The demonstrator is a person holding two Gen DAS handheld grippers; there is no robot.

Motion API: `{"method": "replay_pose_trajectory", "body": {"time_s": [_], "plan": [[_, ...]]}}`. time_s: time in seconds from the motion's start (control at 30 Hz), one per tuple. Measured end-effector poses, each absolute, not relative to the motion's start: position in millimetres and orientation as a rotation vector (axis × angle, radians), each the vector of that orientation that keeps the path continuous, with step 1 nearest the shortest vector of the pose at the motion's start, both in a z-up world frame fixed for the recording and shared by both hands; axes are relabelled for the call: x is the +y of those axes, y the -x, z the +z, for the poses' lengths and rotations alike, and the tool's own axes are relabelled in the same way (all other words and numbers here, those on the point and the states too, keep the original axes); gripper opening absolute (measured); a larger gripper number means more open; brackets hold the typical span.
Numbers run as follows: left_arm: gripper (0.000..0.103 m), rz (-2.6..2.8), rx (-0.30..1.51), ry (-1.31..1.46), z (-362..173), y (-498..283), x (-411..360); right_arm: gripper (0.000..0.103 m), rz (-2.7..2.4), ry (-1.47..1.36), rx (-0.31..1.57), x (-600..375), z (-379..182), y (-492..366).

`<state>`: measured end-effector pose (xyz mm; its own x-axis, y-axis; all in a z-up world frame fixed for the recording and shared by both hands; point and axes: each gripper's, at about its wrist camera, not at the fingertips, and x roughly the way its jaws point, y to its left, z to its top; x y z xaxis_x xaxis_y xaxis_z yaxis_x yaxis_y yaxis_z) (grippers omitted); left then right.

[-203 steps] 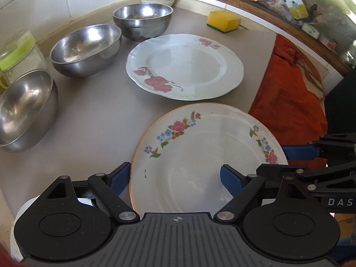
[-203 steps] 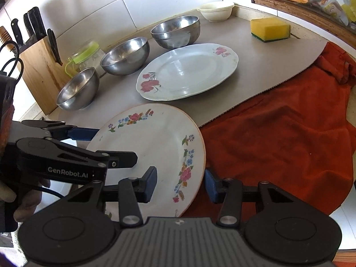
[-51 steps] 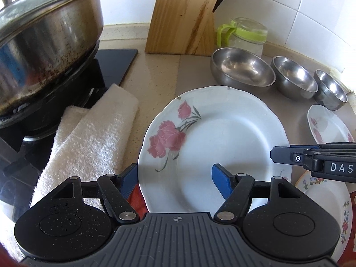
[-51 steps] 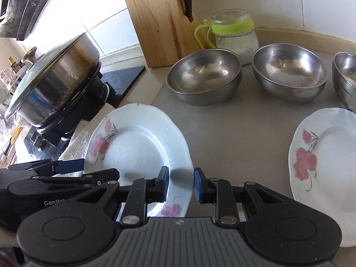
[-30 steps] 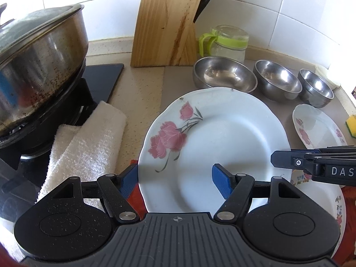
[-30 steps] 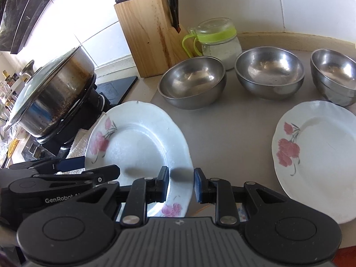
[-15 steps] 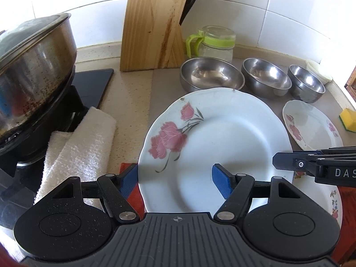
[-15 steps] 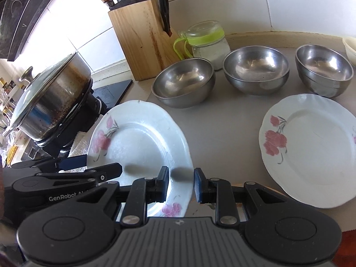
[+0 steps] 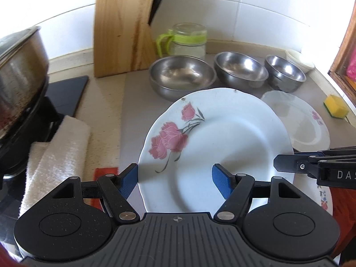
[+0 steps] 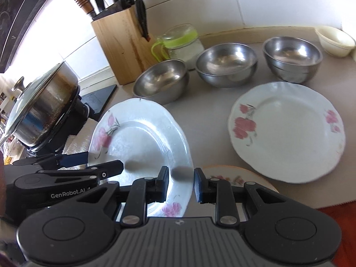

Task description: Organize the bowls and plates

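Steel bowls [image 10: 227,65]: 3; plates [image 10: 287,131]: 3

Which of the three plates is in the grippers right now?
The pink-rose plate nearest the pot; the right gripper straddles its rim, the left gripper its other edge. The second rose plate and the orange-rimmed plate lie untouched.
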<state>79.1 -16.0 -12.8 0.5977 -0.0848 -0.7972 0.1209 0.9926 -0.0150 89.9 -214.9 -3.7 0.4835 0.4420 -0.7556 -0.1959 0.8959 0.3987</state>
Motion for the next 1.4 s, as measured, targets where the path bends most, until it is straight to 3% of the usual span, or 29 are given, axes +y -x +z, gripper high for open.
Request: {"method": "replay_pose_trajectory", "body": {"time_s": [0.97, 1.4], "plan": [[0.078, -0.377, 0.979, -0.153, -36, -70, -98, 0.028, 0.151, -0.399, 1.024, -293, -12, -29], [0.076, -0.432, 1.006, -0.185, -42, -61, -114, 0.032, 0.107, -0.289, 1.060, -295, -16, -14]]}}
